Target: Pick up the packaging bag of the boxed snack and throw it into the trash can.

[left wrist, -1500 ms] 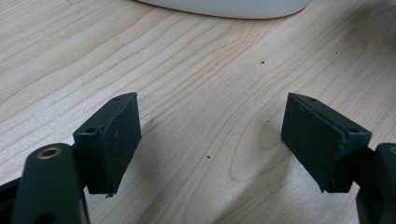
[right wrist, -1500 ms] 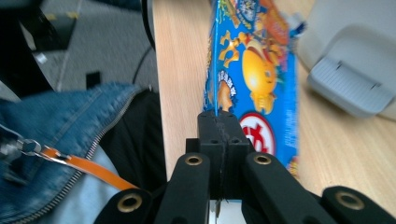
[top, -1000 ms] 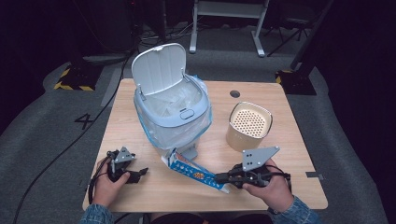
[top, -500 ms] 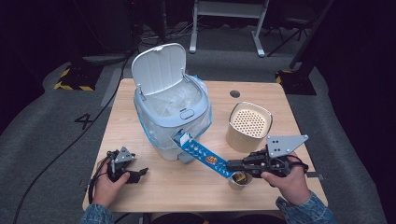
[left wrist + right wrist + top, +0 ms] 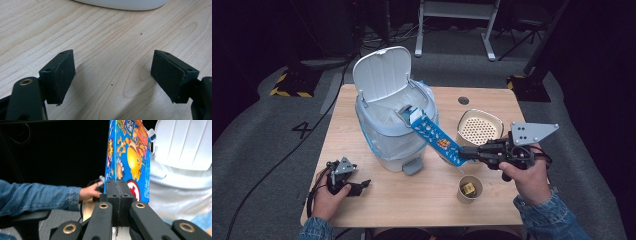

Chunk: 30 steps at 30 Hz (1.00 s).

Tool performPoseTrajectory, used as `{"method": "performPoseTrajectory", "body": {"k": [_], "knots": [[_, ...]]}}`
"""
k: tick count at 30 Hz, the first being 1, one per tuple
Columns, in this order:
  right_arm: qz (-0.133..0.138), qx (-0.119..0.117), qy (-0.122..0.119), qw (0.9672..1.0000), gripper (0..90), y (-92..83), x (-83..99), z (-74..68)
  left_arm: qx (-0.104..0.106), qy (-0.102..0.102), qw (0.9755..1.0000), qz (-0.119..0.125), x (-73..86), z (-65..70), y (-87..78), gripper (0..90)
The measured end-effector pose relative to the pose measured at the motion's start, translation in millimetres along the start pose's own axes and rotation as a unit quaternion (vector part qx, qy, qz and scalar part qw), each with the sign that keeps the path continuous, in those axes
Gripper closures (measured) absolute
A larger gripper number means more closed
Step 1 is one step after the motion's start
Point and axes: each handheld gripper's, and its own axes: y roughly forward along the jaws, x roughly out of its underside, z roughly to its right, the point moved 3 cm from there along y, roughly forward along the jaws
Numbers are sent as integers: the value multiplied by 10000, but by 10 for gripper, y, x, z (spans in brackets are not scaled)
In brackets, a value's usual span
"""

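Seen from above: light wooden table (image 5: 412, 200), square-topped, on a dark grey floor. Near the middle-left, a pale blue and white plastic pedal bin (image 5: 394, 132), clear liner inside, white lid (image 5: 379, 75) flipped up at the far side.

Right gripper (image 5: 464, 154), held in a hand (image 5: 522, 172) with a denim cuff, raised above the right half of the table. Jaws pressed together on the near end of a flat blue snack packet (image 5: 436, 137), printed with orange and yellow cartoon figures. Packet stretched from the jaws up and leftward, far end (image 5: 412, 112) over the bin's open mouth, at or just inside the rim; exact contact not clear. Same grip seen in the right gripper view: black jaws closed flat on the packet's lower edge (image 5: 130, 157), white bin lid behind at the right, a denim sleeve and the other hand at the left.

Left gripper (image 5: 362, 185), held low at the near left corner of the table, well apart from the bin. Jaws spread wide, nothing between them, bare wood grain below.

Just right of the bin, a tan round container with a perforated cream top (image 5: 477, 129). Nearer, below the right gripper, a small brown paper cup (image 5: 469, 189) with something yellowish inside.
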Motion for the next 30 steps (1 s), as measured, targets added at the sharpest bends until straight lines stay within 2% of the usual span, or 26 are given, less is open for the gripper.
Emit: {"method": "performPoseTrajectory", "body": {"k": [7, 14, 18, 22, 30], "knots": [[271, 80, -87, 9996, 900, 22, -225, 131, -8, 1, 10000, 0, 1, 1, 0, 202], [629, 217, -171, 9976, 900, 91, -445, 293, -11, 6, 10000, 2, 1, -2, -2, 205], [819, 382, -249, 9956, 900, 200, -598, 421, -14, 7, 10000, 2, 1, -2, -2, 206], [923, 469, -276, 9942, 900, 276, -677, 485, -26, 7, 10000, 2, 2, 1, -2, 206], [1004, 583, -287, 9928, 900, 566, -809, 708, -73, 21, 10000, 2, 4, 3, -7, 209]]}}
